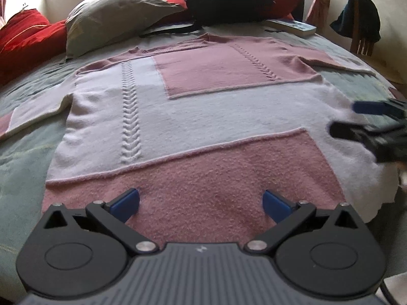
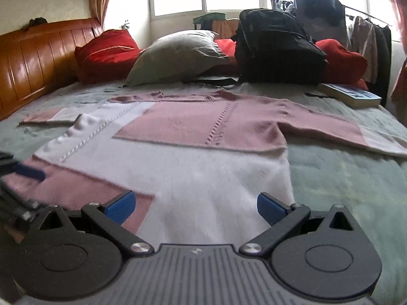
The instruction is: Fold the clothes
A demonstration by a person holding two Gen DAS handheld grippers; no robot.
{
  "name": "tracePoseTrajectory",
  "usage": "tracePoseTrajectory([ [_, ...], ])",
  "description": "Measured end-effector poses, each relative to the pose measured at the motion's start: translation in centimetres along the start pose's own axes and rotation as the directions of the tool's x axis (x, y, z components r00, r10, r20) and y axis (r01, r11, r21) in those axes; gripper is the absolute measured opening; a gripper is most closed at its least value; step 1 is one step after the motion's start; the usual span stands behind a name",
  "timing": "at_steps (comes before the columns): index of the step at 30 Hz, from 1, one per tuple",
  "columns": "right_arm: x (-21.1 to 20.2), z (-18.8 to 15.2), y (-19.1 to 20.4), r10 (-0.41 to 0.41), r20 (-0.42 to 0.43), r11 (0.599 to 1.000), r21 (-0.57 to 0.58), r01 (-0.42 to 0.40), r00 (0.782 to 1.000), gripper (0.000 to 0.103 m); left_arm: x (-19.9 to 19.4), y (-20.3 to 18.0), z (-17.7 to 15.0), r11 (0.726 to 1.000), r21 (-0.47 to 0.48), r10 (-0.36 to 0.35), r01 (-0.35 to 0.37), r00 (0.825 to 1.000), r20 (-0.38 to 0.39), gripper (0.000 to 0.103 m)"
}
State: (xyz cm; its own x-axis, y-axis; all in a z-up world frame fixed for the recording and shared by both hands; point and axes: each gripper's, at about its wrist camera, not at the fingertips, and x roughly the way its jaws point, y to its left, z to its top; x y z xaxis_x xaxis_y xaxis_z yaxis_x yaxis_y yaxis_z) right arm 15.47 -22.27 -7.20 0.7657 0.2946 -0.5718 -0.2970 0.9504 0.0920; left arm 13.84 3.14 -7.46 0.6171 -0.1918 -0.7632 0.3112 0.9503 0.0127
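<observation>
Nearest, left gripper (image 1: 201, 203): released, jaws wide over the sweater's pink hem.
Right gripper (image 2: 195, 207): released above the white hem corner.
Sweater (image 1: 193, 111): flat on the bed (image 2: 343, 172), sleeves spread.
Far: pillow (image 2: 178, 53), backpack (image 2: 277, 48).

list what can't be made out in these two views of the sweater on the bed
- Sweater bottom hem: hidden behind each gripper's body in both wrist views.
- Right gripper in the left wrist view: blurred and cut off by the right edge.
- Left gripper in the right wrist view: blurred, cut off at the left edge.
- Book cover: too small to read.
</observation>
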Motion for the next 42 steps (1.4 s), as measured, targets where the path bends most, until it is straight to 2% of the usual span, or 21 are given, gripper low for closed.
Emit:
tracePoseTrajectory([
  [3, 1.1, -0.4, -1.0, -0.009, -0.027, 0.999, 0.034, 0.010, 1.000, 0.103, 0.2, 0.0, -0.1, 1.000, 0.002, 0.000, 0.000, 1.000, -0.004, 0.102],
  [8, -0.6, -2.5, -1.9, -0.016, -0.038, 1.000, 0.025, 0.017, 0.999, 0.103, 0.4, 0.0, 0.2, 1.000, 0.005, -0.001, 0.001, 1.000, -0.008, 0.102],
  [15, -1.1, -1.6, -1.1, -0.017, -0.078, 0.998, 0.063, 0.022, 0.997, 0.103, -0.2, -0.7, 1.1, 1.000, 0.027, -0.014, 0.013, 1.000, 0.016, 0.102],
  [29, -1.1, -1.8, -2.2, 0.026, -0.068, 0.992, 0.122, -0.018, 0.997, 0.103, 1.0, -0.9, 1.1, 0.999, 0.020, -0.026, 0.025, 0.999, 0.019, 0.102],
  [36, -1.5, -1.3, -3.5, 0.063, -0.039, 0.979, 0.197, -0.054, 0.997, 0.103, 0.0, 1.0, 3.0, 0.999, -0.023, -0.043, 0.045, 0.995, 0.086, 0.102],
  [42, -1.6, -1.0, -3.4, 0.089, -0.037, 0.975, 0.209, -0.079, 0.995, 0.103, -1.7, 6.8, 5.9, 0.992, -0.100, -0.061, 0.075, 0.989, 0.135, 0.102],
])
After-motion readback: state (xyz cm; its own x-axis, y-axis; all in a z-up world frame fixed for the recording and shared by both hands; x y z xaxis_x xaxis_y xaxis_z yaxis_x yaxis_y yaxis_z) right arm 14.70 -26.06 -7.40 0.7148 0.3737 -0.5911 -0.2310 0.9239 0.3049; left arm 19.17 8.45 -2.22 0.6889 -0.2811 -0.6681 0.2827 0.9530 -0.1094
